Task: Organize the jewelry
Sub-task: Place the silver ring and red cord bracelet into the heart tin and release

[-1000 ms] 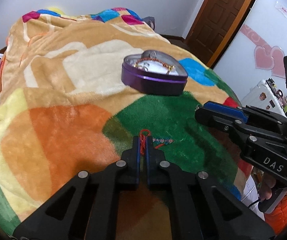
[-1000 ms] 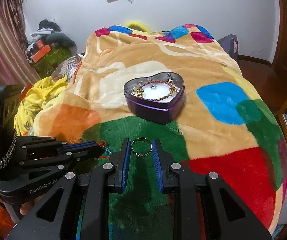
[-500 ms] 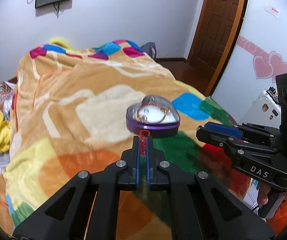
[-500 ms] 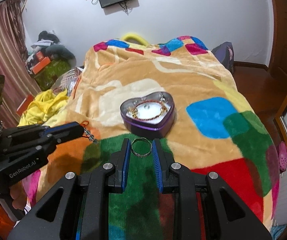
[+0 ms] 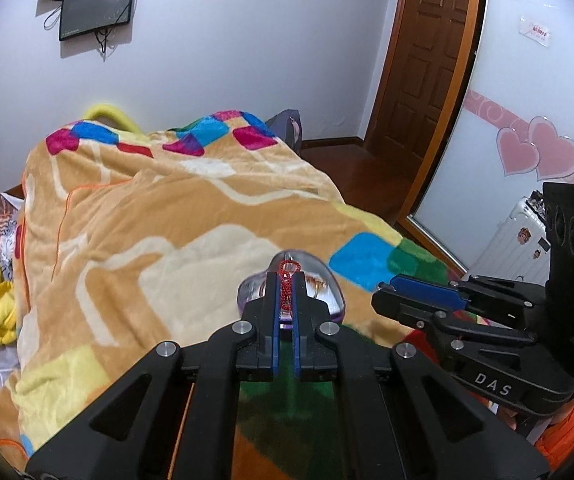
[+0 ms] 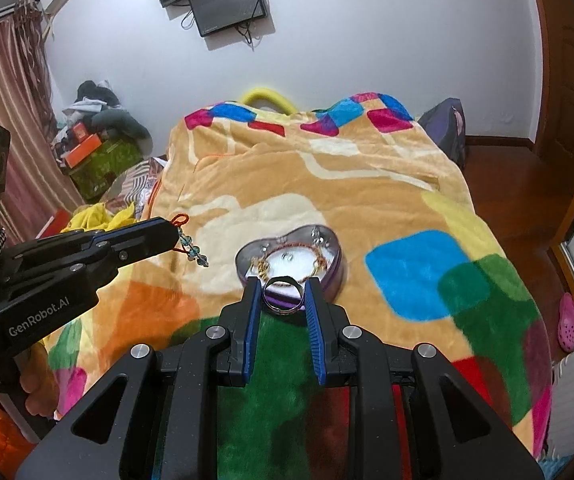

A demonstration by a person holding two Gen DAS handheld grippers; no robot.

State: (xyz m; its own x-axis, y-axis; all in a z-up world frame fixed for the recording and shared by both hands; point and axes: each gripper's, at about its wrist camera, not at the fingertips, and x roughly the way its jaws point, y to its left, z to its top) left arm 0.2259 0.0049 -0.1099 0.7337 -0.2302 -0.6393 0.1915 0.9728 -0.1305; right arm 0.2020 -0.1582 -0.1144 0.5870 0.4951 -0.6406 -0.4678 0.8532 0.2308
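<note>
A purple heart-shaped tin [image 6: 329, 276] lies open on the patchwork blanket [image 6: 327, 184], with a red-and-gold bracelet and small trinkets inside. My left gripper [image 5: 285, 280] is shut on a red cord bracelet [image 5: 285, 292]; its looped end pokes out past the tips. In the right wrist view its beaded tail [image 6: 193, 250] dangles below the left gripper [image 6: 173, 236], up in the air to the left of the tin. My right gripper [image 6: 283, 290] is shut on a silver ring [image 6: 283, 294], held just in front of the tin's near wall. The tin [image 5: 335, 292] sits behind the left fingers.
The blanket covers a bed. A dark door [image 5: 419, 60] and wooden floor lie to the right, a white suitcase [image 5: 523, 240] near the mirrored wardrobe. Yellow clothes [image 6: 99, 216] and boxes pile up left of the bed. A pink shoe [image 6: 569, 320] lies on the floor.
Both grippers have risen off the blanket with their pieces. The left one lifted the red cord clear of the green patch and now sits lined up in front of the tin.
</note>
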